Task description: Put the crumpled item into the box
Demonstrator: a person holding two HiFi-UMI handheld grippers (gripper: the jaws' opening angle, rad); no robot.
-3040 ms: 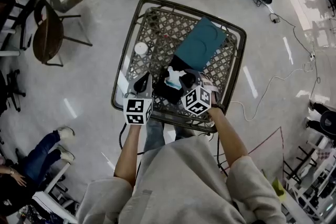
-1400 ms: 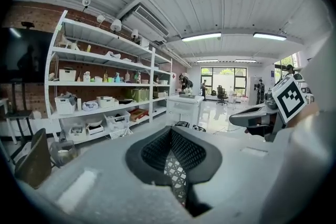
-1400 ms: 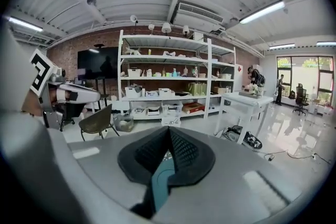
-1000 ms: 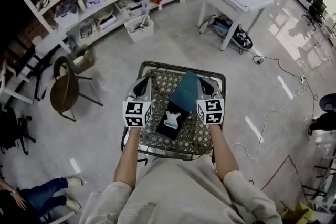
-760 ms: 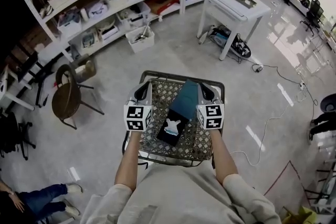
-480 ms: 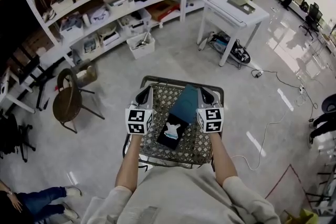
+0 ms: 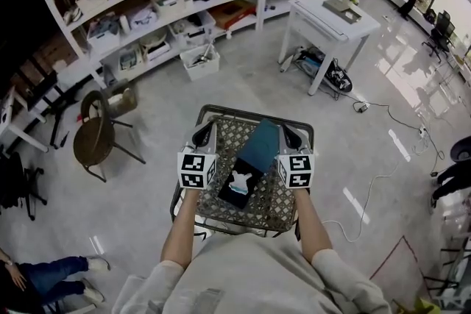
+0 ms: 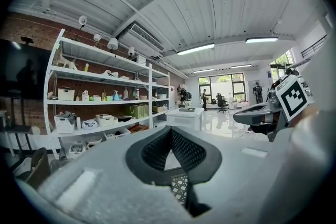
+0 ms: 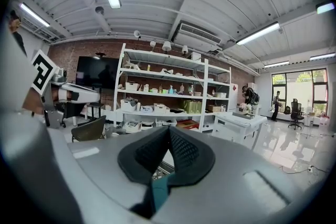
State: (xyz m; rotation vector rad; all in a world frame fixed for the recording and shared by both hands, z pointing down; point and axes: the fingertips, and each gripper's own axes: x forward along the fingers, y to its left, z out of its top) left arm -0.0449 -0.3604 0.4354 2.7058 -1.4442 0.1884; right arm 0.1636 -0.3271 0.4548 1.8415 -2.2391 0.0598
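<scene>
A white and pale blue crumpled item (image 7: 240,179) lies in an open black box (image 7: 231,196) on a metal lattice table (image 7: 276,204). A teal lid (image 7: 259,146) lies just beyond the box. My left gripper (image 7: 203,131) is held above the table's left side, apart from the box, shut and empty. My right gripper (image 7: 288,133) is level with it on the right side, also shut with nothing in it. In the left gripper view the left gripper (image 8: 170,132) points across the room, pads together. The right gripper (image 9: 168,134) looks the same, with the teal lid (image 9: 157,192) below it.
Shelving (image 7: 147,4) with bins fills the far wall. A dark chair (image 7: 92,140) stands left of the table, a white desk (image 7: 331,15) at the far right. A cable (image 7: 368,195) trails on the floor to the right. A seated person's legs (image 7: 44,282) show at lower left.
Three seconds ago both grippers were low at the box by the crumpled item; now they are raised and apart. Over the last second they barely moved; the view tilted up slightly.
</scene>
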